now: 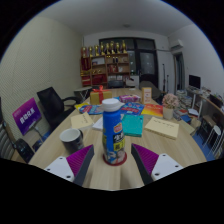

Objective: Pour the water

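Across a long wooden table (178, 148), pale and smooth, lie flat colourful books or boxes (135, 106), a yellowish flat packet (163, 127) and a teal one (133, 124). Beyond the table stands a red-framed shelf (104, 66) with rows of small items, and a black office chair (52, 102) sits beside the table's edge. Between the fingers rises a tall cylindrical can (113, 131) with a red top band, a white and blue printed wrap and a glossy surface; it stands upright on the table. Beside it sits a squat dark cup (71, 139) with a pale round rim. The gripper (112, 163) shows purple pads (80, 160) on each finger, spread wide, with the can's base between them and a gap on either side.
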Motion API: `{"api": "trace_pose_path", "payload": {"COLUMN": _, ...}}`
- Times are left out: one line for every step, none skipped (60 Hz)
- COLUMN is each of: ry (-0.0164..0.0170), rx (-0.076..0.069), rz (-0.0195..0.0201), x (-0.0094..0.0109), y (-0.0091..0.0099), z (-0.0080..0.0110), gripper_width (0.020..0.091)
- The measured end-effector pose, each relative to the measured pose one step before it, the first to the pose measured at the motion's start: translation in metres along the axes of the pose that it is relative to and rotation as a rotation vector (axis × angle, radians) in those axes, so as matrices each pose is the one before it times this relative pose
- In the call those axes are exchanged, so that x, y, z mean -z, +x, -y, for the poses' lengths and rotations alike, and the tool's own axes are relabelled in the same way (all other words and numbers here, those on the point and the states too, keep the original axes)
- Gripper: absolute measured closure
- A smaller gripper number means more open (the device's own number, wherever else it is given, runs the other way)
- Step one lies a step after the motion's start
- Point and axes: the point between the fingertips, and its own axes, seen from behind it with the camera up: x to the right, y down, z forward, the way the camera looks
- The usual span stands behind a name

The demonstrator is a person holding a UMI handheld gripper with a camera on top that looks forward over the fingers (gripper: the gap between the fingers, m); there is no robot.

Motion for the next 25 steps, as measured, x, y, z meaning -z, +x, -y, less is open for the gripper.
{"api": "trace_pose_path", "payload": {"ry": 0.0009, "rx": -0.005, "rz": -0.00593, "x": 0.00835, "y": -0.00633, "z": 0.00323, "gripper_width": 0.0272}}
{"api": "trace_pose_path", "payload": {"ry": 0.00246, "rx": -0.0047, "rz": -0.00359, "x": 0.01017, "y": -0.00342, "z": 0.00133, "gripper_width": 0.0272}}
{"api": "trace_pose_path", "payload": {"ry": 0.0038, "rx": -0.0055, "rz": -0.00265, "x": 0.01208, "y": -0.00298, "z": 0.00078, "gripper_width": 0.0271}}
{"api": "trace_pose_path", "payload": {"ry": 0.00291, "rx": -0.002, "rz": -0.00443, "x": 0.00959, "y": -0.00374, "z": 0.00134, "gripper_width": 0.0272}}
{"api": "trace_pose_path", "payload": {"ry": 0.00207, "rx": -0.0004, "rz": -0.00637, "x": 0.00976, "y": -0.00352, "z": 0.00145, "gripper_width": 0.0271}}
{"api": "trace_pose_path", "payload": {"ry": 0.00123, "rx": 0.0006, "rz": -0.00827, "x": 0.01019, "y": -0.00344, "z": 0.00155, "gripper_width": 0.0271}}
{"api": "trace_pose_path", "payload": {"ry": 0.00133, "rx": 0.0017, "rz": -0.00905, "x": 0.01012, "y": -0.00362, "z": 0.00141, "gripper_width": 0.0274}}
{"api": "trace_pose_path", "payload": {"ry": 0.0017, "rx": 0.0033, "rz": -0.00936, "x": 0.01038, "y": -0.00369, "z": 0.00132, "gripper_width": 0.0273}}
{"api": "trace_pose_path", "payload": {"ry": -0.0005, "rx": 0.0079, "rz": -0.01195, "x": 0.01019, "y": -0.00619, "z": 0.00331, "gripper_width": 0.0274}}
{"api": "trace_pose_path", "payload": {"ry": 0.00061, "rx": 0.0073, "rz": -0.01008, "x": 0.01216, "y": -0.00432, "z": 0.00119, "gripper_width": 0.0273}}
{"api": "trace_pose_path", "payload": {"ry": 0.00003, "rx": 0.0081, "rz": -0.0105, "x": 0.01028, "y": -0.00313, "z": 0.00084, "gripper_width": 0.0274}}
{"api": "trace_pose_path", "payload": {"ry": -0.00008, "rx": 0.0072, "rz": -0.01105, "x": 0.00816, "y": -0.00256, "z": 0.00049, "gripper_width": 0.0276}}
{"api": "trace_pose_path", "payload": {"ry": -0.0003, "rx": 0.0083, "rz": -0.01315, "x": 0.01146, "y": -0.00393, "z": 0.00091, "gripper_width": 0.0278}}
{"api": "trace_pose_path", "payload": {"ry": -0.00164, "rx": 0.0066, "rz": -0.0138, "x": 0.0101, "y": -0.00257, "z": 0.0007, "gripper_width": 0.0274}}
{"api": "trace_pose_path", "payload": {"ry": -0.00268, "rx": 0.004, "rz": -0.01478, "x": 0.00807, "y": -0.00107, "z": 0.00012, "gripper_width": 0.0275}}
{"api": "trace_pose_path", "payload": {"ry": -0.00236, "rx": 0.0018, "rz": -0.015, "x": 0.00977, "y": -0.00165, "z": 0.00043, "gripper_width": 0.0275}}
{"api": "trace_pose_path", "payload": {"ry": -0.00341, "rx": -0.0002, "rz": -0.01394, "x": 0.01028, "y": 0.00011, "z": 0.00053, "gripper_width": 0.0281}}
{"api": "trace_pose_path", "payload": {"ry": -0.00275, "rx": -0.004, "rz": -0.01425, "x": 0.01152, "y": -0.00242, "z": 0.00063, "gripper_width": 0.0282}}
{"api": "trace_pose_path", "payload": {"ry": -0.00303, "rx": -0.0069, "rz": -0.00965, "x": 0.00944, "y": -0.00208, "z": 0.0005, "gripper_width": 0.0285}}
{"api": "trace_pose_path", "payload": {"ry": -0.00398, "rx": -0.0089, "rz": -0.00679, "x": 0.00953, "y": -0.00266, "z": 0.00053, "gripper_width": 0.0286}}
{"api": "trace_pose_path", "payload": {"ry": -0.00371, "rx": -0.0107, "rz": -0.00224, "x": 0.00781, "y": -0.00257, "z": 0.00035, "gripper_width": 0.0285}}
{"api": "trace_pose_path", "payload": {"ry": -0.00354, "rx": -0.0105, "rz": -0.00142, "x": 0.00935, "y": -0.00293, "z": 0.00058, "gripper_width": 0.0287}}
{"api": "trace_pose_path", "payload": {"ry": -0.00223, "rx": -0.01, "rz": 0.00074, "x": 0.00894, "y": -0.00335, "z": 0.00074, "gripper_width": 0.0286}}
{"api": "trace_pose_path", "payload": {"ry": -0.0023, "rx": -0.0106, "rz": 0.00339, "x": 0.00866, "y": -0.00428, "z": 0.00303, "gripper_width": 0.0287}}
{"api": "trace_pose_path", "payload": {"ry": 0.0011, "rx": -0.0091, "rz": 0.00407, "x": 0.00804, "y": -0.0017, "z": 0.00003, "gripper_width": 0.0286}}
